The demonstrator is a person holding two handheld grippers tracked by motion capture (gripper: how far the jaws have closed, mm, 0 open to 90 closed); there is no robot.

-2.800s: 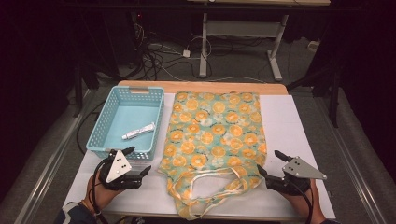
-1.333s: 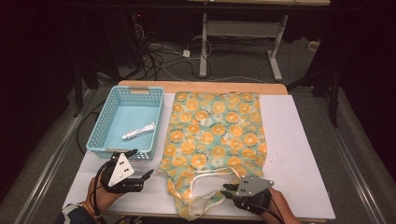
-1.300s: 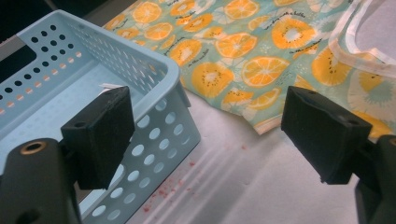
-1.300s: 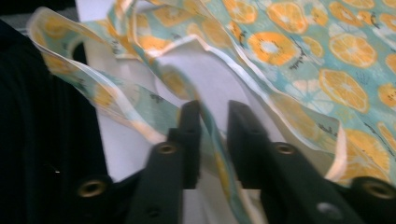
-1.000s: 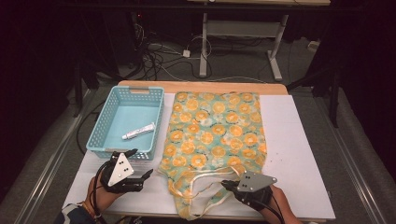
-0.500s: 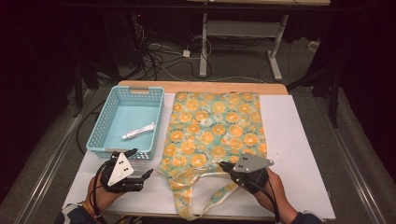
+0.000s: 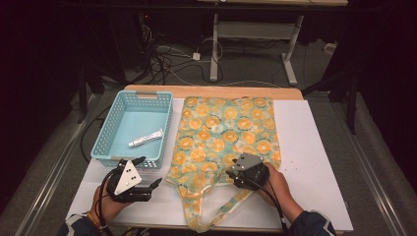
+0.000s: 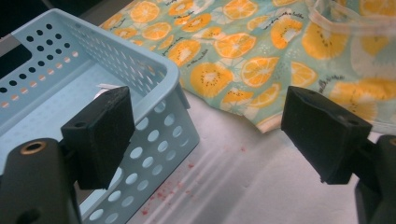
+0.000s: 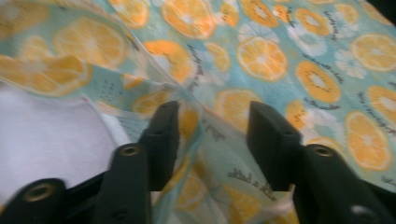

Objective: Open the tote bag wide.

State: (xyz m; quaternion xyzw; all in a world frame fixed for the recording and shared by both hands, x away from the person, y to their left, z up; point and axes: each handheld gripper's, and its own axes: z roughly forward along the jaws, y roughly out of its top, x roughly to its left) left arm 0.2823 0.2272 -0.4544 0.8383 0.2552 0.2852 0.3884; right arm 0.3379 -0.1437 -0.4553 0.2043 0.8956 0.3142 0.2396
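Left forearm: comes in from the bottom left of the high view, sleeve at the edge, hand wrapped round the gripper body with the cable looping beside the wrist.
Left gripper (image 7: 150,173): held low over the white table cover (image 7: 305,147), pointing up and to the right towards the near corner of the basket; jaws wide apart with nothing between them. In the left gripper view (image 8: 205,126) the two black pads frame the basket corner and the bag's edge.
Right forearm: enters from the bottom right and angles up and to the left, hand closed round the gripper body, grey plate on top.
Right gripper (image 7: 230,173): sits on the near end of the bag, by its opening. In the right gripper view (image 9: 212,128) the jaws have just been opening; a raised fold of bag cloth stands between them, lying against the left pad, with a clear gap to the right pad, so the cloth is released.
Fabric bag (image 7: 226,130): flat in the middle of the table, teal with orange slices; its handle loop (image 7: 216,216) trails towards the near edge.
Blue basket (image 7: 105,135): left of the bag, just beside it.
White tube (image 7: 145,138): lies inside the basket.
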